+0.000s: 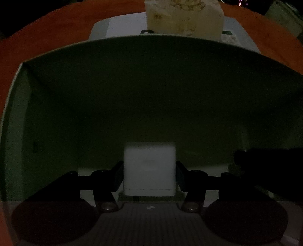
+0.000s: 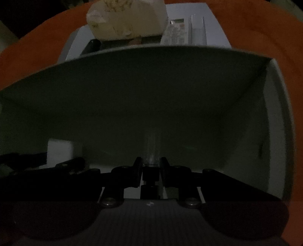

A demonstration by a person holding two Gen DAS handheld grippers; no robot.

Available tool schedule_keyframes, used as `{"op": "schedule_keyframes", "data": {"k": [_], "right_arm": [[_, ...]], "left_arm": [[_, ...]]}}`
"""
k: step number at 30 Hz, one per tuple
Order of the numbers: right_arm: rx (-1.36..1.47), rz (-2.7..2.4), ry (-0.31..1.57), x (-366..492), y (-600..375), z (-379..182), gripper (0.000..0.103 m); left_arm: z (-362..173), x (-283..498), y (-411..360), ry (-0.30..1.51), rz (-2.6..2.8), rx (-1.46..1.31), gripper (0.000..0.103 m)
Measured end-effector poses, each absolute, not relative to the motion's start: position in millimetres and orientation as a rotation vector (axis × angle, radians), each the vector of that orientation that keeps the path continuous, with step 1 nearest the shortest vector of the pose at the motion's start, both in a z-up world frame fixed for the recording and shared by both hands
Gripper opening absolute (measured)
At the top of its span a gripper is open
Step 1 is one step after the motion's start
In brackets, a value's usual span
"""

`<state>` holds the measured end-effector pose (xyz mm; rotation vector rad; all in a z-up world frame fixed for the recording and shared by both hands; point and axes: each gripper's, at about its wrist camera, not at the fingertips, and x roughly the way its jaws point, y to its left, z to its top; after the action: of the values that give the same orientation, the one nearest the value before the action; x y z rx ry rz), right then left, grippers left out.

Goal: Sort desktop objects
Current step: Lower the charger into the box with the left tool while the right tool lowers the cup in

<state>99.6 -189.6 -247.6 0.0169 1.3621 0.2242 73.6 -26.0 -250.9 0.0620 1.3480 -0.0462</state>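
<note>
Both grippers reach inside a dim white open box (image 1: pixel 56 56). My left gripper (image 1: pixel 149 176) is shut on a white cube-shaped block (image 1: pixel 149 168), held low near the box floor. My right gripper (image 2: pixel 151 174) is shut on a slim clear tube with a dark cap (image 2: pixel 150 151), pointing forward. In the right wrist view the white block (image 2: pixel 59 149) and the left gripper's dark fingers (image 2: pixel 28 157) show at the left. In the left wrist view the right gripper's dark body shows at the right edge, too dark to read.
The box (image 2: pixel 274 79) sits on an orange table (image 1: pixel 47 28). Behind it lies a second white tray (image 1: pixel 102 26) holding a cream tissue pack (image 1: pixel 185 17) and a dark clip. In the right wrist view the pack (image 2: pixel 126 19) sits beside clear packaging (image 2: pixel 189 28).
</note>
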Motion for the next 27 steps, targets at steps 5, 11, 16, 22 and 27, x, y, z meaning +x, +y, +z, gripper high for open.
{"op": "schedule_keyframes", "data": {"k": [5,11,16,22,27], "right_arm": [[0.015,0.221,1.370,97,-191,-253,0.022],[0.005,0.212,1.365,93,-194,-252,0.022],[-0.005,0.209,1.368,88,-193,-252,0.022],[0.006,0.213,1.388,85,-192,-254,0.023],[0.024,0.209,1.392,81,-195,-252,0.025]], "left_arm": [[-256,69,-26,1.358,-0.051,0.072,0.051],[-257,63,-24,1.360,-0.045,0.080,0.051],[-258,59,-22,1.362,-0.043,0.080,0.051],[-259,54,-22,1.366,-0.047,0.099,0.051],[-255,51,-20,1.369,-0.044,0.083,0.051]]}}
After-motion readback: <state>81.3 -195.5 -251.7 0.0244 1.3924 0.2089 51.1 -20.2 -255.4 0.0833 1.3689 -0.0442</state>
